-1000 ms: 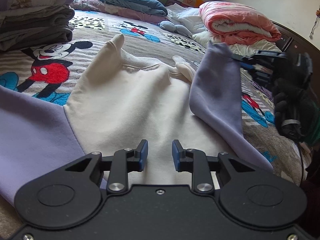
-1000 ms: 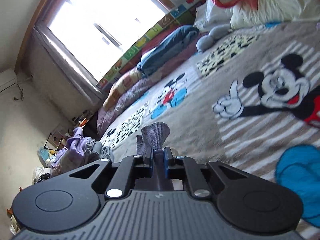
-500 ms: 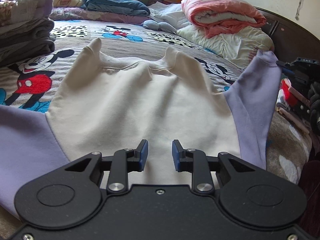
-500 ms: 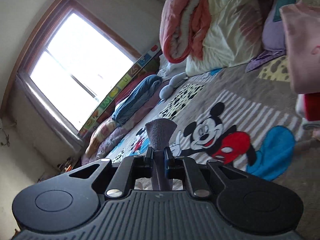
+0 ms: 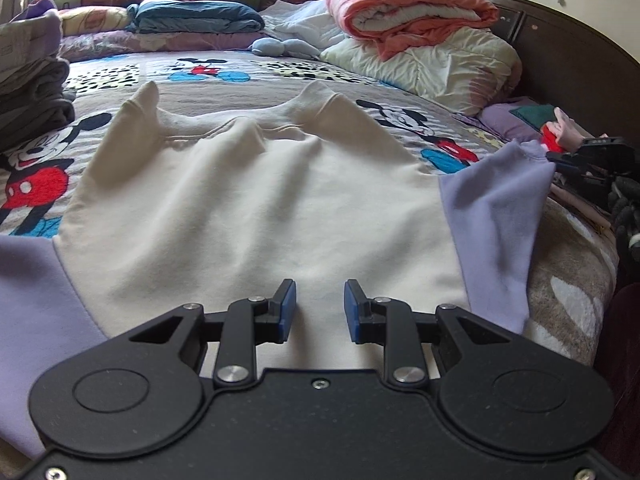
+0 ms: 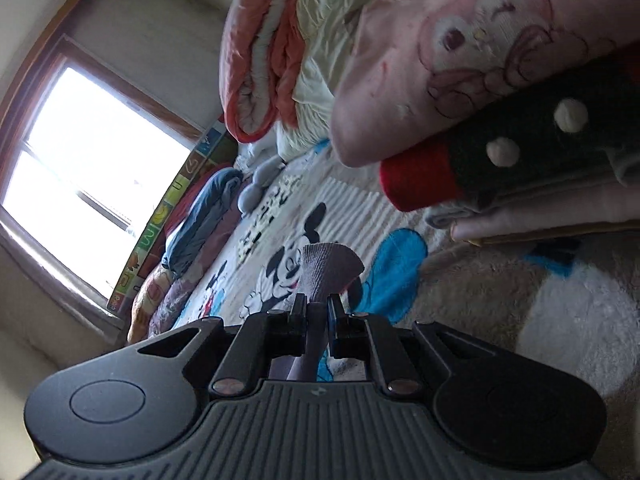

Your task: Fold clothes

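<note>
A cream sweatshirt (image 5: 256, 208) with lilac sleeves lies spread on the cartoon-print bedspread (image 5: 216, 72), collar pointing away. My left gripper (image 5: 319, 308) hovers over its near hem, open by a narrow gap with nothing between the blue pads. The sweatshirt's left sleeve (image 5: 32, 300) lies flat at the lower left. Its right sleeve (image 5: 496, 216) is stretched out to the right and lifted at the cuff by my right gripper (image 5: 554, 156). In the right wrist view that gripper (image 6: 318, 308) is shut on the ribbed cuff (image 6: 328, 268), which sticks out past the fingertips.
A stack of folded grey clothes (image 5: 32, 92) sits at the left. Rolled quilts (image 5: 408, 12) and a blue blanket (image 5: 196, 20) lie at the bed's far end by the dark headboard (image 5: 580, 64). A pile of folded garments (image 6: 520, 120) lies close beside the right gripper.
The right sleeve lay folded over the sweatshirt's body; my right gripper has carried it outward to the right and down, spreading it. The left gripper drifted slightly and rolled.
</note>
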The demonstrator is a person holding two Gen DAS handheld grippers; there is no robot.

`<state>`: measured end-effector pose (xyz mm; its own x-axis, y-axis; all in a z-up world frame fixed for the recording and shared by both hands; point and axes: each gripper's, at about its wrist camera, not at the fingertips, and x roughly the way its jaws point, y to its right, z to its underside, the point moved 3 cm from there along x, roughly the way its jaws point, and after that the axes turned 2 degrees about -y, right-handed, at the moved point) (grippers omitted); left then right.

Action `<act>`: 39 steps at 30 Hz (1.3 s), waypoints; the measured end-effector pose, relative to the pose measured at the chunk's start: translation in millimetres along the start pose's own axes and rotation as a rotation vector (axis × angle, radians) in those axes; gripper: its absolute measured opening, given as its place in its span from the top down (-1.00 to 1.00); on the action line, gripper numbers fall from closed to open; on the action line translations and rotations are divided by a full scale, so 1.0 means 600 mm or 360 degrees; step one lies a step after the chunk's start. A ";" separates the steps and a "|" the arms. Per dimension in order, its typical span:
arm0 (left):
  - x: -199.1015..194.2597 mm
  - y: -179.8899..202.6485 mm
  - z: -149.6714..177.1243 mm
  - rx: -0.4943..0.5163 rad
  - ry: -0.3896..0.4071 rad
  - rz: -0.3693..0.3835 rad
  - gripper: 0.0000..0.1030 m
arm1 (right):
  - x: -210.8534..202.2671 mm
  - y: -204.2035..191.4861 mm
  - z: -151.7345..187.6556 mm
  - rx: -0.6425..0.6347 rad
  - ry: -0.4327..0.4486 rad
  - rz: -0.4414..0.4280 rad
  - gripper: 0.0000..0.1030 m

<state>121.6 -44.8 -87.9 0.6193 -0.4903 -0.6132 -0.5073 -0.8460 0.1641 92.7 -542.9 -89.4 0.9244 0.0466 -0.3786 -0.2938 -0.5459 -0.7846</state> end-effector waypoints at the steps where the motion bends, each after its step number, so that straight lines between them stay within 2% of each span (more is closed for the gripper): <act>1: -0.002 0.007 0.000 0.0033 0.0013 0.0008 0.54 | 0.006 0.002 0.000 -0.0003 -0.0014 0.0017 0.76; 5: -0.027 0.069 0.001 0.0290 0.0118 0.0091 0.54 | 0.036 0.019 0.002 0.0022 -0.0084 0.0063 0.76; 8: -0.042 0.144 0.015 0.0520 0.0170 0.0153 0.49 | 0.043 0.037 0.010 0.0043 -0.0093 0.0055 0.76; 10: -0.045 0.196 0.028 0.0691 0.0184 0.0150 0.45 | 0.046 0.047 0.017 0.0061 -0.0086 0.0041 0.76; 13: -0.031 0.254 0.049 0.0859 0.0169 0.0056 0.41 | 0.049 0.068 0.031 0.0097 -0.0062 0.0009 0.76; 18: 0.014 0.314 0.073 0.1144 0.0145 -0.0218 0.25 | 0.050 0.091 0.036 0.0194 -0.0033 -0.0075 0.77; 20: 0.038 0.326 0.081 0.1203 0.0086 -0.0315 0.23 | 0.050 0.087 0.029 0.0165 -0.0029 -0.0092 0.77; 22: 0.062 0.331 0.090 0.1251 0.0035 -0.0463 0.30 | 0.054 0.088 0.027 0.0169 -0.0045 -0.0115 0.76; 23: 0.071 0.334 0.093 0.1262 0.0010 -0.0524 0.45 | 0.056 0.090 0.026 0.0183 -0.0055 -0.0123 0.76; 24: 0.077 0.338 0.096 0.1285 0.0006 -0.0586 0.92 | 0.059 0.092 0.025 0.0201 -0.0063 -0.0131 0.77; 25: 0.080 0.345 0.102 0.1340 0.0017 -0.0651 0.97 | 0.062 0.094 0.023 0.0218 -0.0071 -0.0139 0.77; 31: 0.090 0.353 0.154 0.1595 0.0068 -0.0753 1.00 | 0.064 0.106 0.009 0.0287 -0.0040 -0.0144 0.81; 33: 0.087 0.351 0.153 0.1584 0.0084 -0.0743 1.00 | 0.066 0.108 0.008 0.0294 -0.0035 -0.0122 0.82; 36: 0.078 0.348 0.143 0.1534 0.0065 -0.0703 1.00 | 0.066 0.091 0.013 0.0199 -0.0042 -0.0078 0.81; 38: 0.062 0.347 0.135 0.1480 0.0061 -0.0651 0.82 | 0.067 0.073 0.014 0.0138 -0.0030 -0.0059 0.79; 39: 0.052 0.346 0.131 0.1442 0.0065 -0.0624 0.61 | 0.067 0.061 0.013 0.0095 -0.0020 -0.0035 0.75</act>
<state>-11.4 -219.3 -133.5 0.8530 -0.2310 -0.4680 -0.5185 -0.4780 -0.7090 117.2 -554.2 -137.1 0.9279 0.0687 -0.3665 -0.2876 -0.4938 -0.8206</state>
